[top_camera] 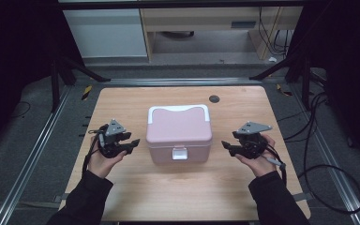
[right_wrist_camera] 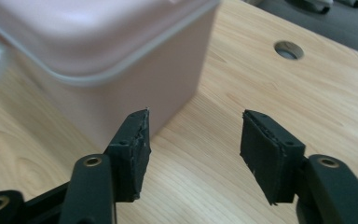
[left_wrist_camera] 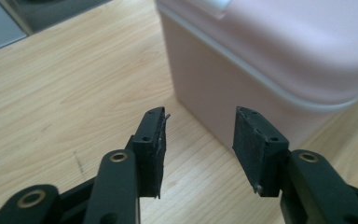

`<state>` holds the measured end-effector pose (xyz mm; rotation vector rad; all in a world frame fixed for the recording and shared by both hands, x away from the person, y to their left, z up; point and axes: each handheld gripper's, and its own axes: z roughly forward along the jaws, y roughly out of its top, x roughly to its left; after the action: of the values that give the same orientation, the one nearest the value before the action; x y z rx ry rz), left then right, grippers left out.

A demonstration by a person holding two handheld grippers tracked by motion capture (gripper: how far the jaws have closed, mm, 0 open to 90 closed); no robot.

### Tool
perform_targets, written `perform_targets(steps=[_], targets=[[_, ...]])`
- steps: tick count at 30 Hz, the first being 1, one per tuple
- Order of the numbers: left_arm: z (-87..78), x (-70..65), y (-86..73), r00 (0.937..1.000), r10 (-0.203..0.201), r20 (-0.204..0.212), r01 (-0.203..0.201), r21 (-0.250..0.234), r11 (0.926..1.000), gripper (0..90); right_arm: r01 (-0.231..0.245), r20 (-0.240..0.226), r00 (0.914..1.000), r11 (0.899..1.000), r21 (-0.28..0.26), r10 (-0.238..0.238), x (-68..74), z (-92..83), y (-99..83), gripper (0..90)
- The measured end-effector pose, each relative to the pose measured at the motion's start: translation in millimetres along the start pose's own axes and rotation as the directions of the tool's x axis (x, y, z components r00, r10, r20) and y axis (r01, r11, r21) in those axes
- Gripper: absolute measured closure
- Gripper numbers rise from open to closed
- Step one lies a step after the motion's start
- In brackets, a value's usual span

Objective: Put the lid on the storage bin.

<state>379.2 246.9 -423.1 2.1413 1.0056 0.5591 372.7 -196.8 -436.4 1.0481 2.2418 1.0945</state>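
Keep both empty claws, left claw (top_camera: 132, 142) and right claw (top_camera: 226, 146), open and bring them evenly against the sides of the pink plastic box with white latch (top_camera: 179, 132) on the wooden bench (top_camera: 122, 101).

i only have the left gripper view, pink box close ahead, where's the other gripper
Observer: The right gripper is on the far side of the pink box, aimed at it, jaws open and empty.
Operator: does the box have a latch
Observer: Yes, a white latch on the front face, towards the person; the lid is down.
Operator: anything else on the table
Observer: Just a round cable hole in the table behind the box.
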Motion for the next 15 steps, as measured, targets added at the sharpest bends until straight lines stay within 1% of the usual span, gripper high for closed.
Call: perform_targets(steps=[4, 7, 9, 11, 12, 13, 15], targets=[[12.0, 13.9, -12.3, 0.9989, -0.041, -0.024, 0.042, 0.043, 0.9982, 50.1, -0.035, 0.036, 0.9988, 0.999, 0.034, 0.034, -15.4, 6.1, -12.7, 36.2], [19.7, 25.9, -22.3, 0.9962, -0.077, -0.04, 0.08, 0.075, 0.9939, 47.1, -0.068, 0.067, 0.9957, 0.996, 0.065, 0.063, -27.4, 10.5, -23.7, 34.3], [23.0, 33.2, -27.9, 0.9936, -0.099, -0.053, 0.104, 0.089, 0.9906, 45.4, -0.092, 0.094, 0.9921, 0.992, 0.086, 0.083, -35.4, 12.4, -30.5, 33.2], [25.7, 39.7, -33.0, 0.9918, -0.11, -0.066, 0.116, 0.104, 0.9877, 43.4, -0.119, 0.12, 0.9871, 0.987, 0.104, 0.106, -43.0, 13.5, -37.7, 32.6], [27.4, 43.3, -36.4, 0.99, -0.119, -0.076, 0.127, 0.111, 0.9857, 42.8, -0.121, 0.125, 0.9863, 0.986, 0.113, 0.107, -45.7, 13.8, -39.9, 32.3], [28.5, 45.9, -38.9, 0.9886, -0.127, -0.081, 0.136, 0.116, 0.9839, 41.7, -0.135, 0.138, 0.9833, 0.983, 0.122, 0.118, -48.9, 14.3, -43.3, 32.1], [30.7, 50.2, -43.0, 0.9873, -0.137, -0.08, 0.147, 0.125, 0.9812, 39.9, -0.148, 0.151, 0.9803, 0.98, 0.134, 0.128, -53.9, 15.1, -47.8, 31.7]])
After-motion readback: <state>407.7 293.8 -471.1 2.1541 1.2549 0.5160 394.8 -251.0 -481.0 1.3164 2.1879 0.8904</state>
